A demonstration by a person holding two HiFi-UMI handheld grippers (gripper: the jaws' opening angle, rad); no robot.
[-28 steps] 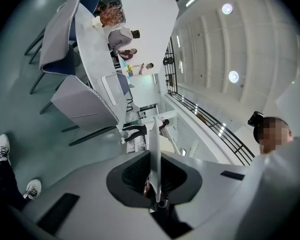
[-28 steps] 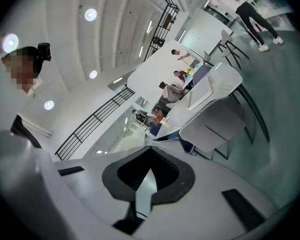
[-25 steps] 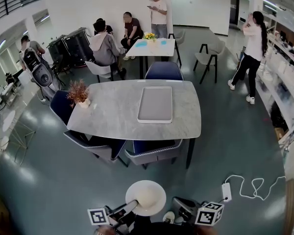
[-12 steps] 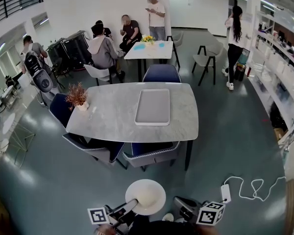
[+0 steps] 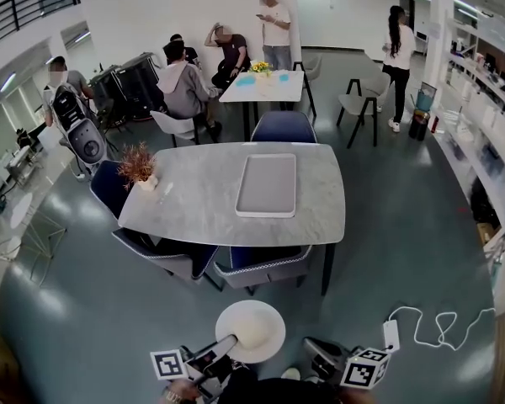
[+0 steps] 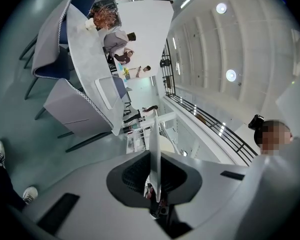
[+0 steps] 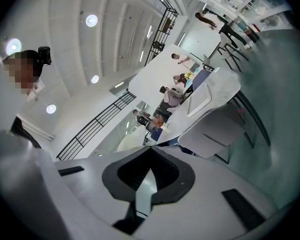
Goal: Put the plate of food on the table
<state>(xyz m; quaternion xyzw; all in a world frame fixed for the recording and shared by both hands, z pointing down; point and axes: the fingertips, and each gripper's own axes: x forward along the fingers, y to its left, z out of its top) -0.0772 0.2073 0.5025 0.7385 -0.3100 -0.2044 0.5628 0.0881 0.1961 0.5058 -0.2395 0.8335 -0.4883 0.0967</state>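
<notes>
I hold a round white plate (image 5: 251,331) low in the head view, over the floor short of the grey marble table (image 5: 194,204). My left gripper (image 5: 221,351) is shut on its near-left rim. In the left gripper view the plate (image 6: 155,156) stands edge-on between the closed jaws. My right gripper (image 5: 310,352) sits at the plate's right side. In its own view a white strip, apparently the plate rim (image 7: 144,191), lies between its closed jaws. I cannot make out food on the plate from above.
A grey tray (image 5: 267,183) lies mid-table and a dried plant in a pot (image 5: 138,165) at its left end. Blue and grey chairs (image 5: 261,263) stand along the near side. A power strip with a cable (image 5: 392,333) lies on the floor at right. Several people are at the back.
The plate and both grippers hold the same place in the view. The person at the right has walked farther back, and the table has shifted slightly in the frame.
</notes>
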